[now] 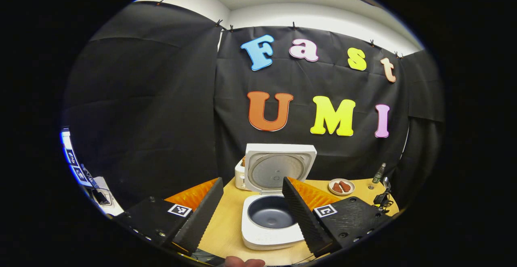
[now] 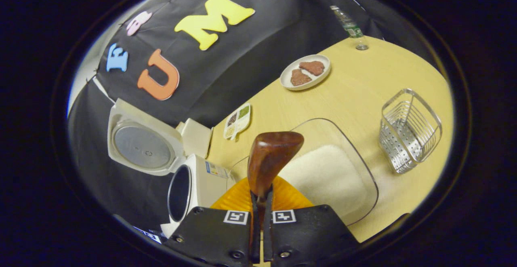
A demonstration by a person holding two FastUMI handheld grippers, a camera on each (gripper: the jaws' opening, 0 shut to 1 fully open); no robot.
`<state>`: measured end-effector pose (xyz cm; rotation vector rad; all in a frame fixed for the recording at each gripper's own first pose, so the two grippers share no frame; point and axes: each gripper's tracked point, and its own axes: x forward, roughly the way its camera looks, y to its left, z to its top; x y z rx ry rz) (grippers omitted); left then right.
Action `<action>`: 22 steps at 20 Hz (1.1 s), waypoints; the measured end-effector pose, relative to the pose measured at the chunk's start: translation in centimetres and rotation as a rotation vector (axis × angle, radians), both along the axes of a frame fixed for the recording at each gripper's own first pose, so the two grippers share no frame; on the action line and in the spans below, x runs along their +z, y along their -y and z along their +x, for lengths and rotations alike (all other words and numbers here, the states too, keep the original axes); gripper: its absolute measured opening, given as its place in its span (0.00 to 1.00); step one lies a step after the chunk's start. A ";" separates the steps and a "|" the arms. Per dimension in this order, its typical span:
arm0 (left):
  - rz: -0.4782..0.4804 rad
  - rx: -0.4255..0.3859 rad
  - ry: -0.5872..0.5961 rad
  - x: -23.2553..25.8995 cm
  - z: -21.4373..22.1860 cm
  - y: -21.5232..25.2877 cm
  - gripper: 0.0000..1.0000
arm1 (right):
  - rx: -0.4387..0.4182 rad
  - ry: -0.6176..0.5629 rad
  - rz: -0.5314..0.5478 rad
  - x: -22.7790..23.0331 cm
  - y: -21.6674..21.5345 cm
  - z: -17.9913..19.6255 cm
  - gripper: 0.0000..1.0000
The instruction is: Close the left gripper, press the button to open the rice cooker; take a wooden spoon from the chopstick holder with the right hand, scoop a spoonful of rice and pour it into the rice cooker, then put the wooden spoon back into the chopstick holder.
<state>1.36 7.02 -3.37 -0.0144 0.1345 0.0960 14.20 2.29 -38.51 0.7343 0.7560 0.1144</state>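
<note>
Rice cooker [image 1: 271, 202] stands on the counter [image 1: 226, 226] with its lid [image 1: 278, 168] swung up and back, upright, so the round inner plate faces forward; the dark inner pot [image 1: 270, 212] lies open beneath it. In the left gripper view the left gripper [image 1: 252, 206] hangs in front of the cooker, its jaws spread wide and holding nothing, the pot showing in the gap between the two fingers. A fingertip [image 1: 244, 262] of the person shows at the bottom edge.

In the right gripper view the right gripper [image 2: 261, 214] has its jaws drawn close together on the handle of the wooden spoon [image 2: 268, 160], both fingers pressing it; the spoon's bowl stands up ahead of the jaws, above a clear tray [image 2: 355, 166] that holds a heap of white rice [image 2: 323, 176]. The spoon's bowl looks bare of rice. The rice cooker [image 2: 194, 186] sits just beside the tray's left side, its lid [image 2: 141, 141] tipped back toward the wall.

Beyond the tray, a wire chopstick holder [image 2: 408, 133] stands on the counter [image 2: 363, 89] to the right. Behind the tray lies a small divided dish [image 2: 237, 120] of grains, and farther toward the back edge a white plate [image 2: 305, 73] with two brown pieces. A bottle [image 2: 349, 26] stands near the far corner.
</note>
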 end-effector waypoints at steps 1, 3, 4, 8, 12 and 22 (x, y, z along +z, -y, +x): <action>-0.002 -0.005 0.000 0.0 0.2 0.3 0.94 | -0.017 0.000 0.003 0.1 0.7 0.1 0.08; -0.006 -0.017 0.001 0.2 0.7 0.8 0.94 | -0.045 0.008 0.015 0.7 2.3 0.1 0.08; -0.008 -0.024 0.001 0.2 0.9 1.1 0.94 | -0.059 0.017 0.027 1.3 3.0 0.2 0.08; -0.007 -0.053 0.011 0.7 2.0 2.4 0.94 | -0.138 0.054 0.098 3.5 6.2 0.2 0.08; 0.001 -0.063 0.008 0.4 2.7 2.9 0.94 | -0.172 0.108 0.185 7.1 7.8 -0.3 0.08; 0.029 -0.023 0.059 0.9 1.6 1.1 0.94 | -0.023 0.228 0.303 18.1 -0.8 1.9 0.08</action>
